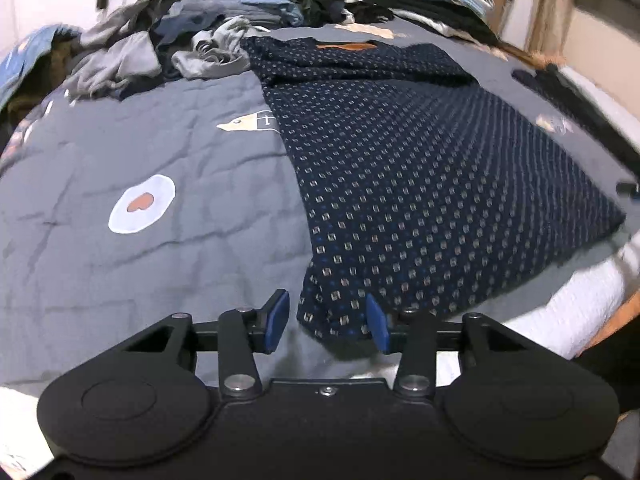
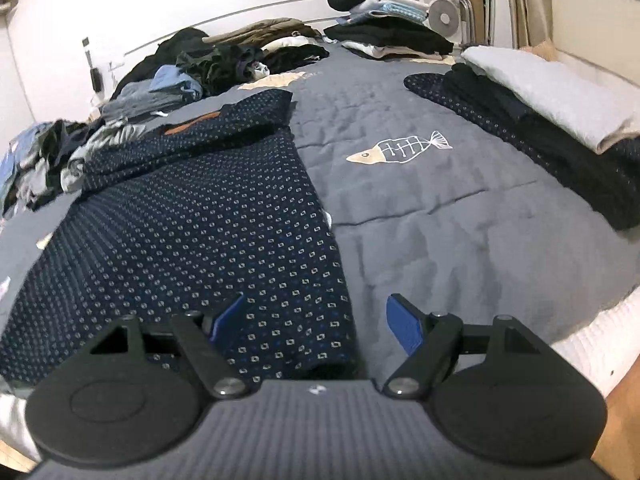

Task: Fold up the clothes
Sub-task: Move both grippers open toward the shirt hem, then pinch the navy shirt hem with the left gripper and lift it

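Note:
A navy shirt with small pale dots (image 1: 420, 184) lies spread flat on the grey-blue quilt (image 1: 160, 260), its brown-lined collar at the far end. My left gripper (image 1: 327, 322) sits low at the shirt's near left corner. That corner lies between the blue pads (image 1: 278, 320), and a gap still shows at the left pad. In the right wrist view the same shirt (image 2: 192, 232) fills the left half. My right gripper (image 2: 316, 324) stands wide open astride the near right corner, with its left pad over the cloth and its right pad (image 2: 404, 328) over bare quilt.
A heap of unfolded clothes (image 2: 168, 80) lies at the far left of the bed. Folded stacks (image 2: 392, 36) sit at the far right by a small fan (image 2: 444, 18). Dark folded garments and a white blanket (image 2: 552, 100) line the right edge. The white mattress edge (image 2: 600, 340) is close on the near right.

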Demonstrator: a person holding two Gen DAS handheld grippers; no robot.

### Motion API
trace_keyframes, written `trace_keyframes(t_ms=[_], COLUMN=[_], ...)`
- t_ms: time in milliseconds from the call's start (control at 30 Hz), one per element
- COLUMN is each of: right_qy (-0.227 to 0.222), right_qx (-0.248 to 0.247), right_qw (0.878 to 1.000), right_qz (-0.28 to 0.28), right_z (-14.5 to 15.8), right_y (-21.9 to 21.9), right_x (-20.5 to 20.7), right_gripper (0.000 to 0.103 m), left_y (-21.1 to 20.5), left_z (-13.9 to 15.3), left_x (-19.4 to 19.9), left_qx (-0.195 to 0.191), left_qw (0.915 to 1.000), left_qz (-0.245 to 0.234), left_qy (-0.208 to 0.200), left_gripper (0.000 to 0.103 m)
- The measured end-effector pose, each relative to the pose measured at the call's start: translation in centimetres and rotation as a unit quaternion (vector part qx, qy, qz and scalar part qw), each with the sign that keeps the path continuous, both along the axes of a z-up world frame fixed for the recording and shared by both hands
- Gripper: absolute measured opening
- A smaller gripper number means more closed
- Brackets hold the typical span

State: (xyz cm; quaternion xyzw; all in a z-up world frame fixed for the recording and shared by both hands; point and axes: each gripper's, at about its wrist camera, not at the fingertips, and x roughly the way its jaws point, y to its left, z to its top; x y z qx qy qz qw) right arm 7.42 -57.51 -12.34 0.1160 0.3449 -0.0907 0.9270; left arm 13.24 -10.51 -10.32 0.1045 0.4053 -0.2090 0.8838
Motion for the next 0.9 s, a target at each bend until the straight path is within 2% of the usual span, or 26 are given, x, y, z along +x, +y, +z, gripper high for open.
trace_keyframes(t_ms=[100,133,300,433,500,533,567,600,667,733,767,800,833,867,900], right_qy=[-0.003,-0.007,-0.01,-0.007,-0.006,-0.006,-0.005,-0.005,-0.005,-0.006,-0.006,-0.006,-0.006,-0.006,-0.006], right_qx=[0.004,0.005,0.003,-0.006,-0.014,-0.018,-0.021,-0.022,-0.02,-0.018,-0.017,-0.017,-0.018,-0.02,-0.022], right_qw=[1.0,1.0,1.0,1.0,1.0,1.0,1.0,1.0,1.0,1.0,1.0,1.0,1.0,1.0,1.0], right_qz=[-0.001,0.0,0.007,0.012,0.018,0.02,0.021,0.021,0.019,0.017,0.017,0.017,0.017,0.017,0.017], right_z=[0.1,0.2,0.3,0.2,0.2,0.2,0.2,0.2,0.2,0.2,0.2,0.2,0.2,0.2,0.2], right_y=[0.0,-0.1,0.1,0.7,1.0,1.1,1.2,1.2,1.1,1.0,0.9,0.9,0.9,1.0,1.0], right_x=[-0.2,-0.2,-0.1,0.2,0.4,0.4,0.4,0.4,0.3,0.3,0.3,0.2,0.2,0.2,0.2], right_gripper=[0.077,0.077,0.077,0.077,0.077,0.077,0.077,0.077,0.077,0.077,0.077,0.077,0.077,0.077,0.077], left_y=[-1.0,-1.4,-2.5,-3.5,-3.9,-3.9,-3.9,-3.7,-3.4,-3.2,-3.3,-3.6,-4.0,-4.4,-4.8], left_z=[-0.5,-0.7,-2.1,-2.9,-3.3,-3.3,-3.3,-2.9,-2.0,-1.2,-1.2,-1.6,-2.1,-2.8,-3.5], left_x=[-1.2,-1.8,-3.7,-4.3,-4.1,-3.8,-3.4,-3.1,-2.7,-2.7,-2.6,-2.5,-2.4,-2.2,-2.1], left_qx=[0.058,0.085,0.159,0.197,0.207,0.205,0.198,0.18,0.143,0.109,0.105,0.118,0.134,0.157,0.176], left_qw=[0.9974,0.9941,0.9777,0.9618,0.9573,0.9578,0.9603,0.9649,0.9735,0.978,0.9792,0.9778,0.9759,0.9728,0.9694], left_qz=[-0.028,-0.042,-0.098,-0.121,-0.119,-0.114,-0.11,-0.104,-0.091,-0.084,-0.082,-0.084,-0.086,-0.089,-0.091], left_qy=[-0.033,-0.052,-0.095,-0.147,-0.163,-0.166,-0.163,-0.16,-0.154,-0.157,-0.153,-0.151,-0.149,-0.146,-0.145], left_gripper=[0.043,0.043,0.044,0.044,0.045,0.043,0.036,0.022,0.017,0.018,0.019,0.019,0.024,0.038,0.041])
